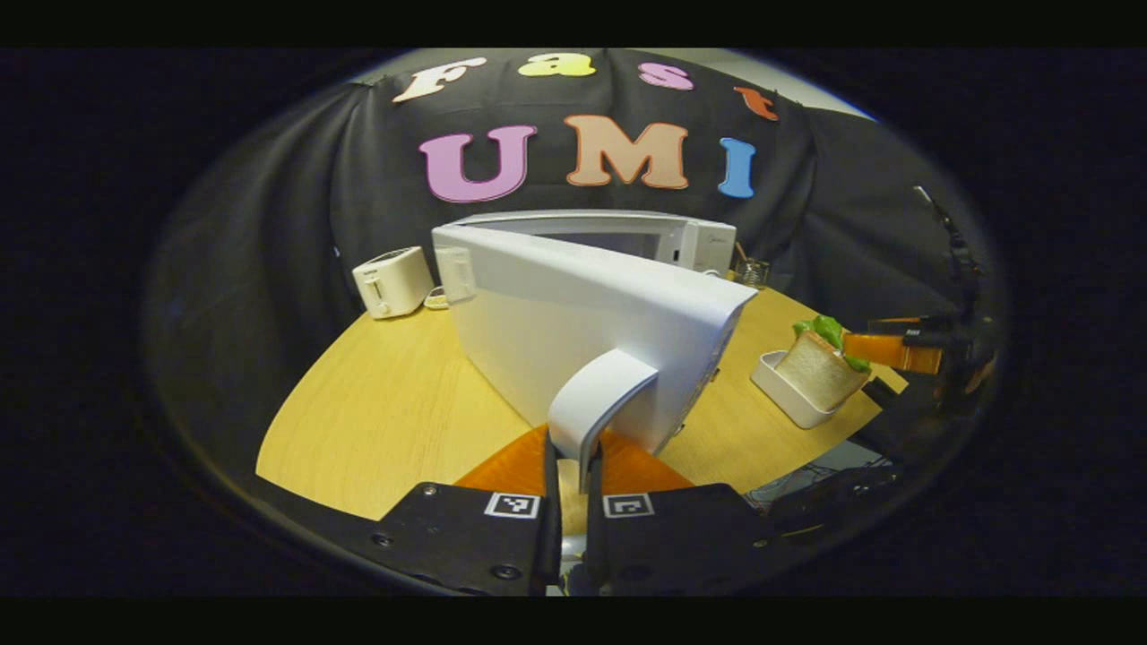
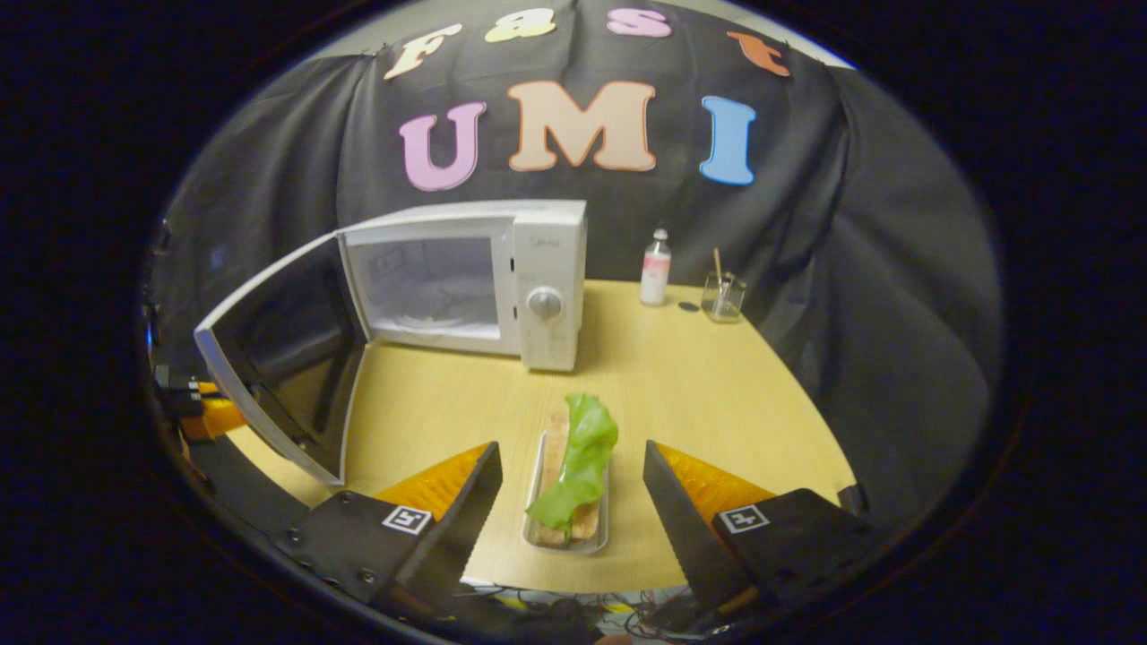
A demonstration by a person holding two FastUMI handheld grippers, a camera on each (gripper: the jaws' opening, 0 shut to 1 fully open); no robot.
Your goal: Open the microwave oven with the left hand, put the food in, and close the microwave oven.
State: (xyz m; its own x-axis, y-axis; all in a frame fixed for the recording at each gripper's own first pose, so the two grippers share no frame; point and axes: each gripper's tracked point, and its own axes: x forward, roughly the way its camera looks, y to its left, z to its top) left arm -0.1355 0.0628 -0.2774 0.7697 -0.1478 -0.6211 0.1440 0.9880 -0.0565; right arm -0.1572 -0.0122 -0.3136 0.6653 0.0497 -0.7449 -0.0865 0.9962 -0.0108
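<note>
the left gripper (image 1: 573, 484) is clenching its jaws on the white curved handle (image 1: 599, 394) of the microwave door (image 1: 582, 313), with both orange fingers (image 1: 515, 466) pressing in on it from either side. in the right gripper view that door (image 2: 278, 358) is standing swung wide open to the left, its dark inner window facing the cavity (image 2: 430, 287) of the microwave oven (image 2: 502, 278), which is sitting at the far side of the wooden worktop (image 2: 717, 403). the oven's dial (image 2: 545, 303) is showing on its right-hand panel.

the right gripper (image 2: 573, 502) is hovering with its jaws released and spread wide, one finger on each side of the food, touching nothing. the food is a slice of bread (image 2: 556, 448) with a green lettuce leaf (image 2: 578, 461) lying on it, resting in a small white tray (image 2: 538, 537) near the front edge of the worktop, in front of the oven and well apart from it. in the left gripper view the same bread (image 1: 820, 367) and tray (image 1: 789, 394) are appearing to the right of the door, with the right gripper's orange finger (image 1: 892, 351) just beside them.

a white toaster (image 1: 392, 281) is sitting at the far left of the worktop. a small bottle (image 2: 656, 267) and a glass jar (image 2: 724, 296) are standing at the far right, beside the oven.
</note>
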